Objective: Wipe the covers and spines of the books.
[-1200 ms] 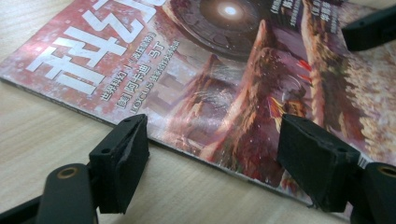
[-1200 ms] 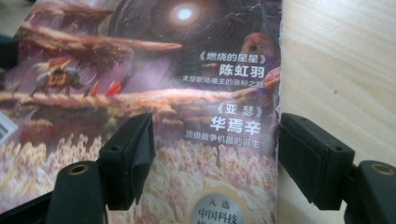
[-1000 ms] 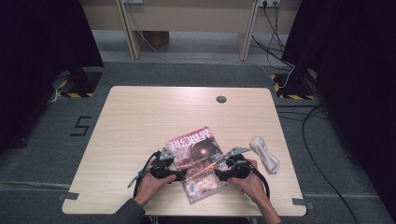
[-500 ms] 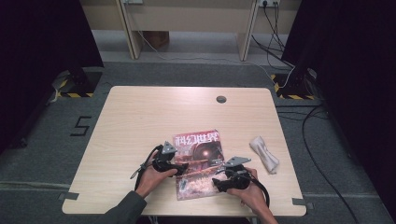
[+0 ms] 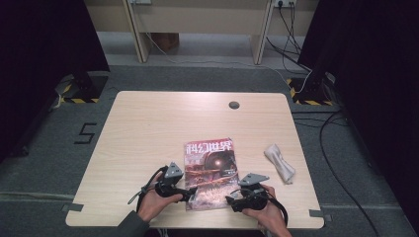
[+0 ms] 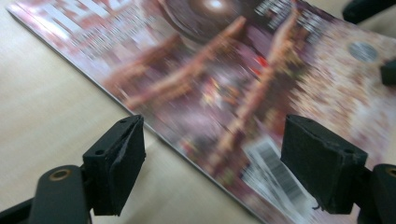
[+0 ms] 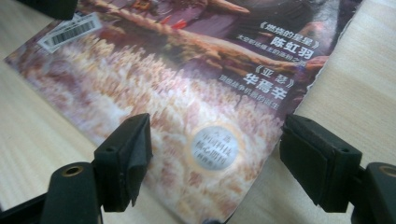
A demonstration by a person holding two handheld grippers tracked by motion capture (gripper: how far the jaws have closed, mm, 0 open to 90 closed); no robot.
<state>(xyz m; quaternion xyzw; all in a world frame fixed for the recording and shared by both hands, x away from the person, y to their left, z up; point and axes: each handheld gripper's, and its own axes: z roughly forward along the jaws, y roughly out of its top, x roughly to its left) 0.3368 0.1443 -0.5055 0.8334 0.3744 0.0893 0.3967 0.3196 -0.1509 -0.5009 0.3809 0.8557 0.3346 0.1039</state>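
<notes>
A magazine (image 5: 210, 168) with a red and brown cover lies flat on the wooden table (image 5: 148, 128), near the front edge. My left gripper (image 5: 190, 193) is at its lower left corner and points right. In the left gripper view, the jaws of that gripper (image 6: 215, 172) stand wide open over the magazine's (image 6: 233, 84) edge, gripping nothing. My right gripper (image 5: 231, 201) is at the lower right corner and points left. In the right gripper view, its own gripper (image 7: 215, 163) is also open, with the cover (image 7: 201, 84) below and nothing between the pads.
A crumpled white cloth (image 5: 279, 163) lies on the table to the right of the magazine. A round cable hole (image 5: 234, 104) sits near the far edge. Beyond the table are dark curtains, a wooden bench and floor cables.
The magazine has turned from a slant to square with the table and has slid slightly right. Both hands have drawn back toward the near edge, to the magazine's lower corners.
</notes>
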